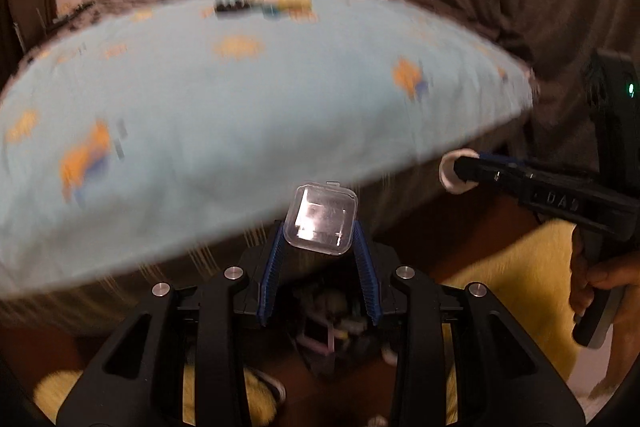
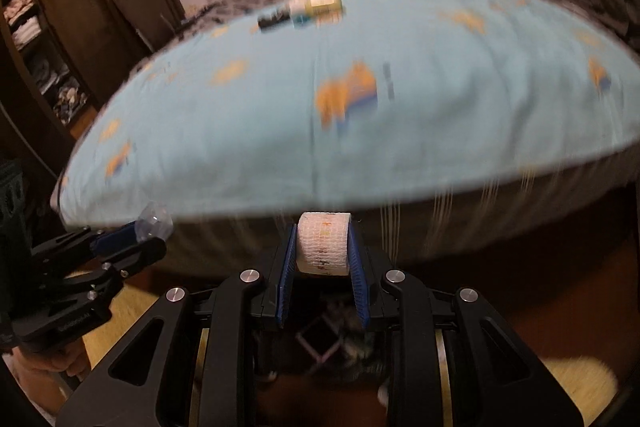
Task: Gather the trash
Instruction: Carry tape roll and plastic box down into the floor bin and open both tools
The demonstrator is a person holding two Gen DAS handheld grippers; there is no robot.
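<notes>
Trash rides clamped off the bed: left tongs pinch a clear plastic case, right tongs squeeze a bandage roll, likely so neither drops.

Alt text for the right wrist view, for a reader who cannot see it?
The right gripper clamps a white bandage roll before a bed with a light blue sheet. At left, the left gripper holds a clear plastic case.

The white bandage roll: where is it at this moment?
The white bandage roll is clamped in the right gripper, off the near edge of the light blue bedsheet; in the left wrist view it shows at the right.
</notes>
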